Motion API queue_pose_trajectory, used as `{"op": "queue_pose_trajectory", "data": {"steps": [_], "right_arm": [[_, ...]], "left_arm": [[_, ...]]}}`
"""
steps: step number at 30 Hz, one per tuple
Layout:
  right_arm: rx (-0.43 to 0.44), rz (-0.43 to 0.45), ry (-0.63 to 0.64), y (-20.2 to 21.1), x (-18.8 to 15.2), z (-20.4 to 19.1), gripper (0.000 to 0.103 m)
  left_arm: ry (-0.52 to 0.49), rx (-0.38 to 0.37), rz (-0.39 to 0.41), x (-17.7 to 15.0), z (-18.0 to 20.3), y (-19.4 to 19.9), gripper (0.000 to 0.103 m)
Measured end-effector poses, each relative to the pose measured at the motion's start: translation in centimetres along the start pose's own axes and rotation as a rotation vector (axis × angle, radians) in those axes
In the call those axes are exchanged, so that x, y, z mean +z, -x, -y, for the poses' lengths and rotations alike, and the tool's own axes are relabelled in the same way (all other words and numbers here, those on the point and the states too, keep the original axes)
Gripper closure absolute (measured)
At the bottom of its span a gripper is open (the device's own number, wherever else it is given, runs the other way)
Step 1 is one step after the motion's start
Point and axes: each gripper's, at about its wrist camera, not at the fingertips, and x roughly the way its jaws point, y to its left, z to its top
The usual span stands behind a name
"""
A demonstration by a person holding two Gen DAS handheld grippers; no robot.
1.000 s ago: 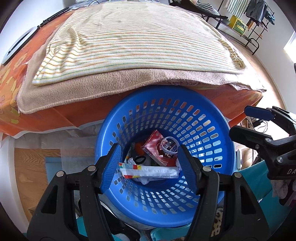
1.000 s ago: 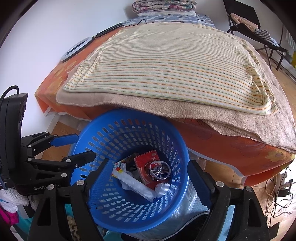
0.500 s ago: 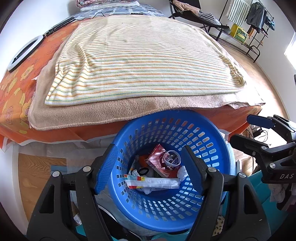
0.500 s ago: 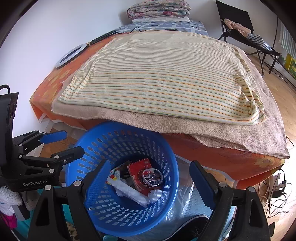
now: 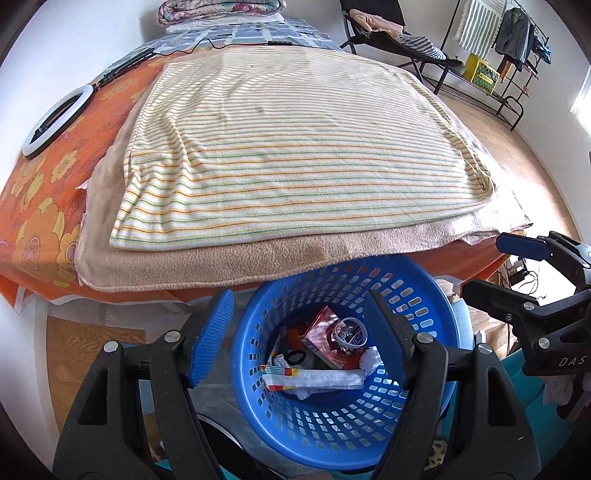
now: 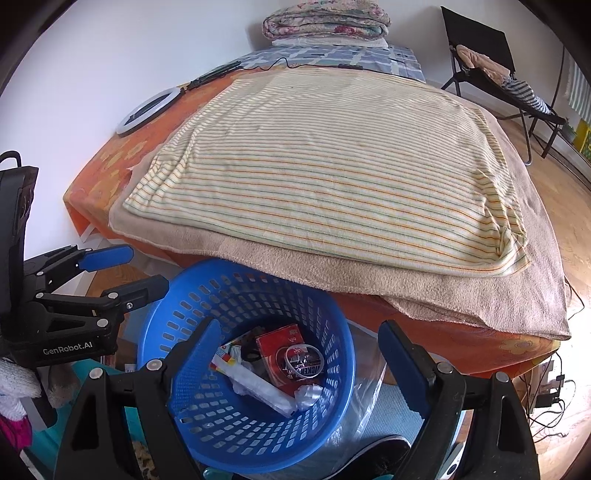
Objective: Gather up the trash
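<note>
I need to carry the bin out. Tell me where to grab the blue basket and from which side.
Take the blue basket by its top rim, coming straight down from above. The rim is a thin open lip with slotted walls below it, so a claw can straddle it. Choose the near side: the far rim sits tucked under the beige blanket hanging off the bed.

1. Beyond the tongs we see a bed point(image 5: 44, 206) in an orange flowered sheet, with a tan blanket point(image 5: 207, 266) and a striped blanket point(image 5: 295, 147) spread over it.
2. A ring light point(image 6: 147, 110) lies at its far left, by the white wall point(image 6: 110, 48).
3. Folded quilts point(image 6: 325, 22) sit at the head.
4. Far right we see a black chair point(image 6: 476, 59) on the wooden floor point(image 6: 569, 206).
</note>
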Motion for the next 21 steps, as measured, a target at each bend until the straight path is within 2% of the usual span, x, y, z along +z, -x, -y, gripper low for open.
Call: {"op": "queue_pose_trajectory", "data": {"steps": [9,14,17,21], "right_arm": [[-0.005,0.020,0.008,0.4,2.6,0.7,0.014],[-0.015,0.038,0.007,0.8,4.4,1.4,0.014],[-0.019,0.063,0.005,1.2,5.6,2.0,0.014],[-0.038,0.108,0.004,1.7,7.5,2.6,0.013]], "left_arm": [[0.002,0.009,0.016,2.7,-0.4,1.2,0.028],[-0.007,0.007,0.071,4.9,-0.2,2.7,0.027],[-0.014,0.005,0.115,6.5,-0.1,3.5,0.019],[-0.022,-0.004,0.163,8.4,0.1,4.5,0.018]]}}
